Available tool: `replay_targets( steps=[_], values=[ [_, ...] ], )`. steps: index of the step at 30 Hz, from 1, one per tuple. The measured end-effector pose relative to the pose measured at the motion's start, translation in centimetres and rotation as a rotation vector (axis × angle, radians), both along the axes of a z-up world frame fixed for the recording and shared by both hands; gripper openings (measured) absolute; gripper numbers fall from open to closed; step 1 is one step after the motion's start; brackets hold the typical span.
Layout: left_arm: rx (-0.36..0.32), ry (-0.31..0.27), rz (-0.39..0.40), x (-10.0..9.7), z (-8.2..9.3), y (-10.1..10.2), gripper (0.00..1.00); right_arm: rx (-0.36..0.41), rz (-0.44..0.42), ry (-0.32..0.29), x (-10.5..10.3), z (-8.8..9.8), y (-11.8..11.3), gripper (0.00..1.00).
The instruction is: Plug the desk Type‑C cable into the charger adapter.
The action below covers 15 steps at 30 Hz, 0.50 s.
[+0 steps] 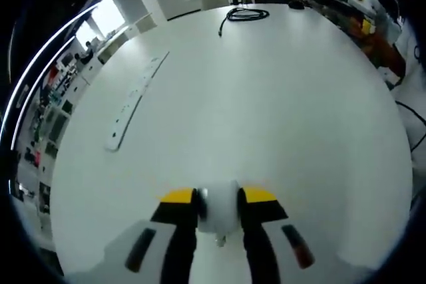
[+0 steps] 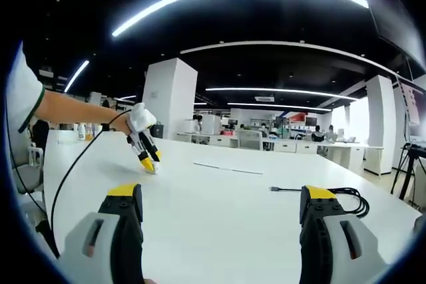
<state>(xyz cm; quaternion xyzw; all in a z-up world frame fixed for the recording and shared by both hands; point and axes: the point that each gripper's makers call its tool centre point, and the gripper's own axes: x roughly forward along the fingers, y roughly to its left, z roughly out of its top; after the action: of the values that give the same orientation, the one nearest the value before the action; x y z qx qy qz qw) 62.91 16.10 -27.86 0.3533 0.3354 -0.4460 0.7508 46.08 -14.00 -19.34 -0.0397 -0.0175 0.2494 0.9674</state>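
At the bottom centre of the left gripper view, the left gripper (image 1: 217, 212) has its yellow-tipped jaws closed narrowly on a small white charger adapter (image 1: 218, 209), which sits clamped between the two black fingers with its rounded body facing up the frame and a small metal part poking out below it. Around it spreads the bare white table (image 1: 279, 118). To the upper left of the gripper lies a long white power strip (image 1: 135, 103), slanting from the middle left up toward the top, well apart from the adapter. Far up at the top centre a black cable (image 1: 243, 15) lies coiled in a loop on the table with one loose end trailing down and to the left. Beyond the table's far edge, at the top right, are desks with monitors and a person in white. In the right gripper view, the right gripper (image 2: 221, 205) stands wide, its two jaws far apart at the lower left and lower right of the frame with nothing between them. Just above and between them, right of centre, the cable (image 2: 333, 194) lies on the table, its plug end pointing left and its coil behind the right-hand jaw. At the middle left, the person's bare arm reaches in, and the left gripper (image 2: 148, 162) touches the table top with its yellow tips. The power strip (image 2: 227, 168) lies flat at the centre.
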Motion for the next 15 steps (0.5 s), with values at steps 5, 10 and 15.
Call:
replay_targets(
  steps=[5, 10, 15],
  values=[
    [0.002, 0.010, -0.005, -1.5, 0.0, -0.3, 0.23, 0.000, -0.003, -0.003, 0.0, 0.1, -0.1, 1.00],
    [-0.003, 0.023, 0.007, -2.5, 0.0, -0.1, 0.23, -0.002, 0.001, 0.002, 0.0, -0.1, 0.1, 1.00],
    [0.001, 0.037, 0.012, -4.7, 0.0, -0.4, 0.23, -0.003, 0.007, 0.005, 0.0, -0.2, 0.4, 1.00]
  ],
)
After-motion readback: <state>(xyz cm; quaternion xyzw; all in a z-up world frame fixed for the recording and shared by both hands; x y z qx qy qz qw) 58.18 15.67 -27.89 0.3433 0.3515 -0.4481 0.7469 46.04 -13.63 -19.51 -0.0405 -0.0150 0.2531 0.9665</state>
